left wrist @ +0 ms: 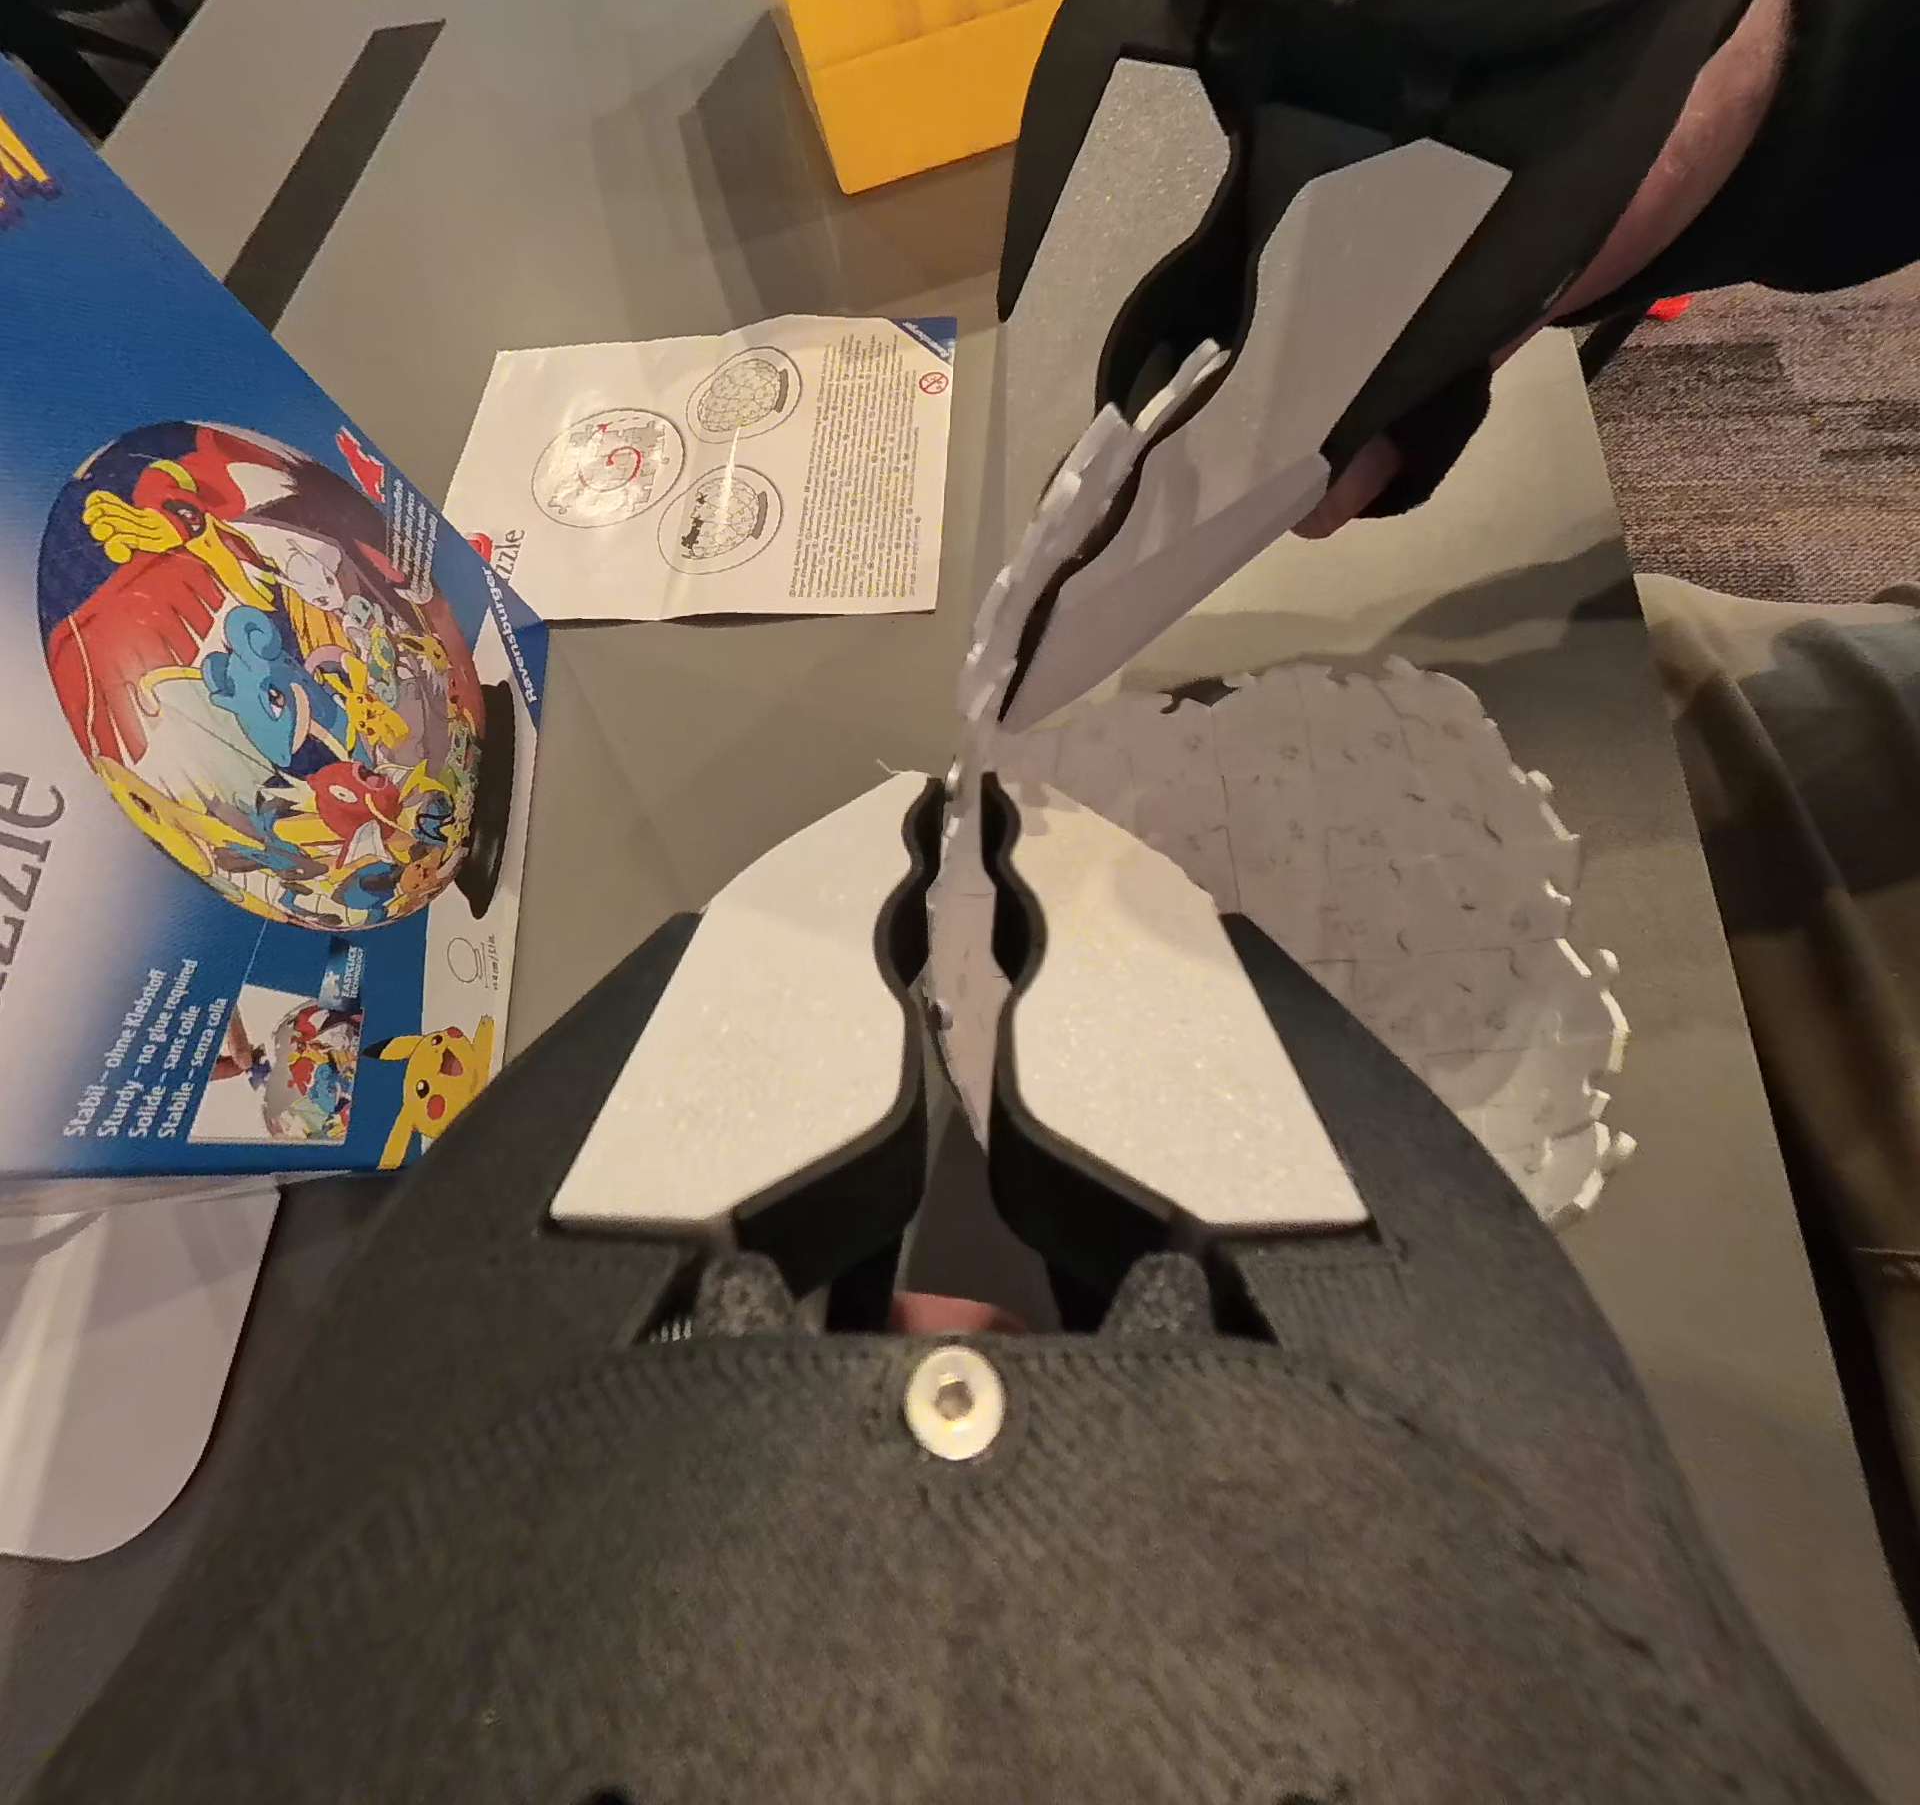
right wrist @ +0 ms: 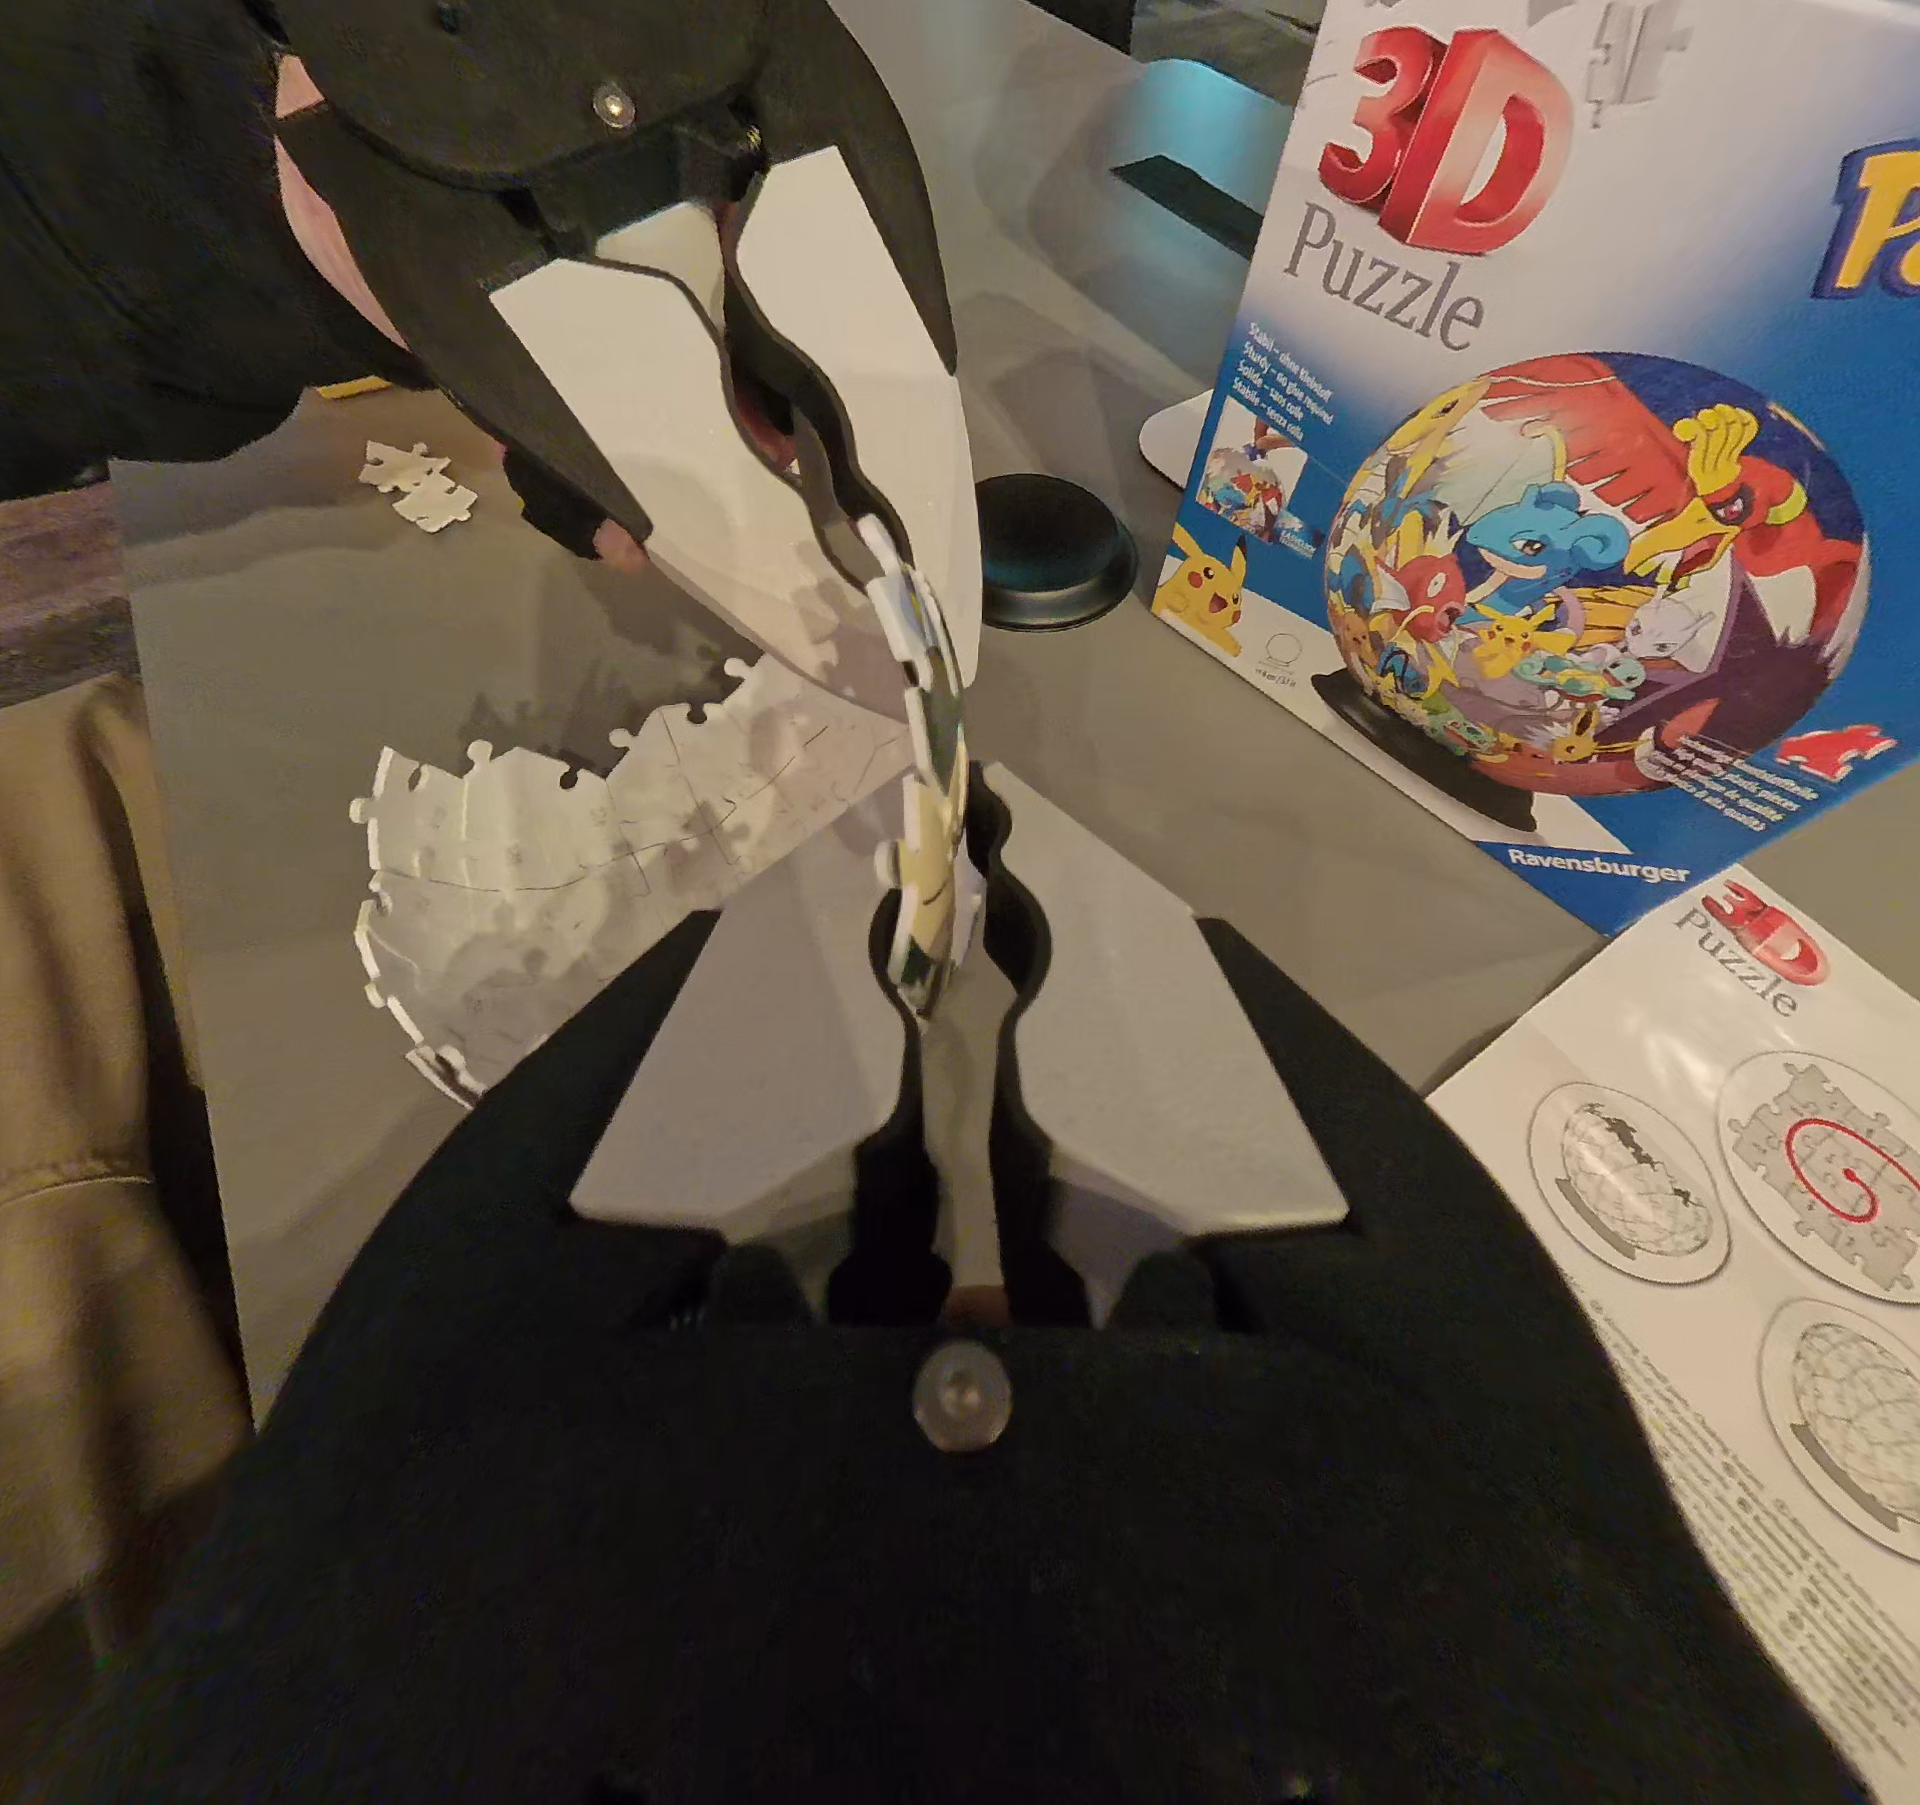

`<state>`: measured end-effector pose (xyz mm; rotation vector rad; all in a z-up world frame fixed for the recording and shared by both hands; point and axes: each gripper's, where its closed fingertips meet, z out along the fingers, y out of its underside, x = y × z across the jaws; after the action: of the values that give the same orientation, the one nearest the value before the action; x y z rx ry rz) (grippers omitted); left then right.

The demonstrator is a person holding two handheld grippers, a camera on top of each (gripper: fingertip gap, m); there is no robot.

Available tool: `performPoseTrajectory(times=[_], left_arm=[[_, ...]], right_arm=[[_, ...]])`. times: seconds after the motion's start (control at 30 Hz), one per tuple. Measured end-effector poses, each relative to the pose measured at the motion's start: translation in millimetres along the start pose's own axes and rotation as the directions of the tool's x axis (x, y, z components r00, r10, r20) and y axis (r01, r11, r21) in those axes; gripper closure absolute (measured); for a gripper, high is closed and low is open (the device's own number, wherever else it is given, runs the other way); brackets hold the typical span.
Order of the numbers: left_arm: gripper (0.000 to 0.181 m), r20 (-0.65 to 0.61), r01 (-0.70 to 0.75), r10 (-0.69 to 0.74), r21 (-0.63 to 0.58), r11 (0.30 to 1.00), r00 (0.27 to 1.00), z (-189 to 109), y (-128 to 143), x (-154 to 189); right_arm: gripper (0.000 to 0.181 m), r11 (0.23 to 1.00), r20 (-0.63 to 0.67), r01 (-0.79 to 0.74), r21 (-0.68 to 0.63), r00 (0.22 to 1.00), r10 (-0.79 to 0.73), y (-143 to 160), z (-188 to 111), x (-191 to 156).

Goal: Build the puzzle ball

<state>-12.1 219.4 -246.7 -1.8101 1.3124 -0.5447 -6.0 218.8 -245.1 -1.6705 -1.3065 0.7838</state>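
A half shell of joined puzzle pieces (left wrist: 1351,872), white inside, hangs over the grey table (left wrist: 540,228); it also shows in the right wrist view (right wrist: 520,882). My left gripper (left wrist: 961,799) is shut on the shell's rim and comes in from the upper left in the right wrist view (right wrist: 945,695). My right gripper (right wrist: 951,882) is shut on a curved strip of joined pieces (right wrist: 930,716), printed on one side. In the left wrist view that gripper (left wrist: 992,701) reaches down from the upper right, and the strip (left wrist: 1060,498) meets the shell's rim at my left fingertips. Whether they are locked together is hidden.
The blue puzzle box (left wrist: 208,664) stands at the left and is also in the right wrist view (right wrist: 1558,508). A folded instruction sheet (left wrist: 727,477) lies beside it. A yellow box (left wrist: 914,20) is at the back. A black round stand (right wrist: 1049,550) and loose white pieces (right wrist: 416,482) lie on the table. The tips of both grippers are at nearly the same place.
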Motion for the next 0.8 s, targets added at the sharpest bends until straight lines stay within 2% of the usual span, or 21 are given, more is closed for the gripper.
performPoseTrajectory(times=[0.17,0.4,0.8], left_arm=[[0.158,0.001,0.002,-0.002,-0.003,1.0,1.0,-1.4,0.8,0.0],[0.15,-0.007,-0.056,0.056,-0.096,0.994,0.998,8.2,14.1,2.4],[0.175,-0.01,-0.058,0.057,-0.163,0.985,0.998,20.2,21.7,-4.1]], right_arm=[[0.181,0.999,-0.017,0.033,-0.008,0.999,-0.033,0.4,-2.0,2.4],[0.181,0.995,-0.029,0.093,-0.024,0.995,-0.093,3.7,-1.4,2.4],[0.18,0.99,-0.042,0.14,-0.007,0.989,-0.14,2.2,-0.5,2.5]])
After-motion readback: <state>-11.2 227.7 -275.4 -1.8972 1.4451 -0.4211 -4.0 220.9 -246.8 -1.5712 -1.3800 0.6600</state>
